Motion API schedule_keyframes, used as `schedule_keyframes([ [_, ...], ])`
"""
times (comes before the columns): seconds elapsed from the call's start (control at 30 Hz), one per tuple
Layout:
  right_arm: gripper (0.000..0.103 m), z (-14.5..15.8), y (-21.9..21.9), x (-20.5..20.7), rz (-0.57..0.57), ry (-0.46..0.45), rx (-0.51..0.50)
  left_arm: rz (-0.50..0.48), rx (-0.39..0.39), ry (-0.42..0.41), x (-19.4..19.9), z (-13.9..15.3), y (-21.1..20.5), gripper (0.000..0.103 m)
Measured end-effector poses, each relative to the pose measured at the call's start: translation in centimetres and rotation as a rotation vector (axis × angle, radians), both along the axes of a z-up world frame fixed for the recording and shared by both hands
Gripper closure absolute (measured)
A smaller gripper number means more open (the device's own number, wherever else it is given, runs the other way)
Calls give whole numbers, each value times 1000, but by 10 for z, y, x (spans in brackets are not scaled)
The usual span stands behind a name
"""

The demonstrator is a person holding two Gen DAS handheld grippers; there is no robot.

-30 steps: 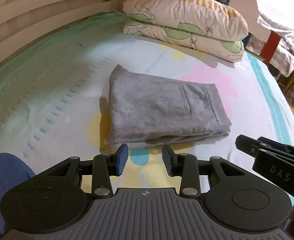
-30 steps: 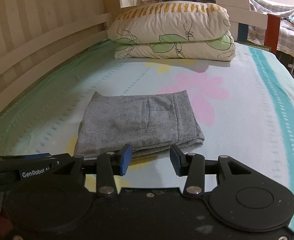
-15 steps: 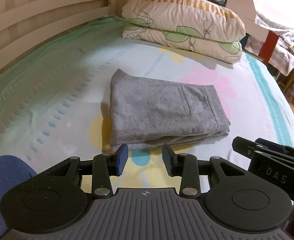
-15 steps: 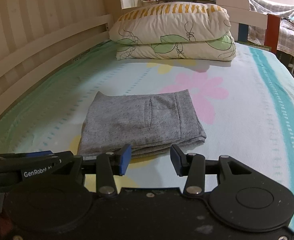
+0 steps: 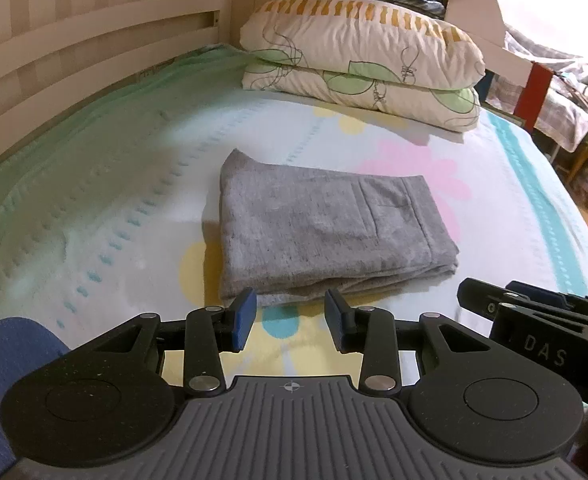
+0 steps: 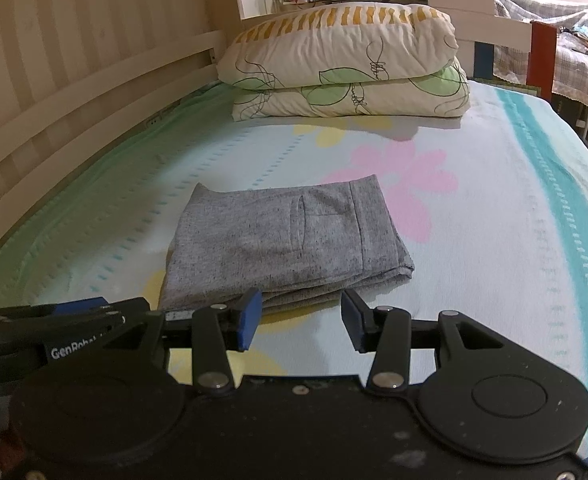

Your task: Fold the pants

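Observation:
The grey pants (image 5: 326, 232) lie folded into a compact rectangle on the bed, with a back pocket facing up; they also show in the right wrist view (image 6: 286, 244). My left gripper (image 5: 290, 320) is open and empty, just short of the near edge of the pants. My right gripper (image 6: 300, 318) is open and empty, also just short of the near edge. Each gripper shows at the side of the other's view: the right one (image 5: 534, 320) and the left one (image 6: 54, 320).
The bed has a flower-print sheet (image 5: 494, 208). Two stacked pillows (image 5: 358, 64) lie at its far end. A slatted wooden rail (image 5: 74, 64) runs along the left side. More furniture and clothes stand beyond the bed at the right (image 6: 574, 56).
Both grippers have drawn back and tilted up slightly from the folded pants. The pants have not moved.

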State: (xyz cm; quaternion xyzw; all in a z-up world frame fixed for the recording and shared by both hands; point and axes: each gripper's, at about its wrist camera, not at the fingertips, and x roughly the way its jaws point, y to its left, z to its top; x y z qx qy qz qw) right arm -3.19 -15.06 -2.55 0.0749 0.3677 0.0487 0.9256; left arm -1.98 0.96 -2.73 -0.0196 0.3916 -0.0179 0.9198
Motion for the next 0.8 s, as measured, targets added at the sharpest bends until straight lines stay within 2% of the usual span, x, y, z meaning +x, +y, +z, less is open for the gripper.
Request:
schedule_keyframes([
  [0.27, 55, 0, -2, 1, 2, 1, 2, 35, 11, 5, 3, 0, 1, 67],
  [0.3, 55, -1, -1, 0, 1, 3, 4, 37, 20, 9, 3, -1, 1, 64],
  [0.33, 55, -2, -1, 0, 0, 5, 4, 44, 31, 14, 4, -1, 1, 53],
  [0.4, 55, -3, 1, 0, -2, 8, 5, 59, 53, 22, 6, -1, -1, 41],
  [0.5, 55, -5, 1, -1, -3, 12, 8, 42, 58, -8, 4, 0, -1, 41],
  [0.8, 55, -8, -1, 2, -12, 23, 14, 25, 56, 9, 7, -6, -3, 41],
])
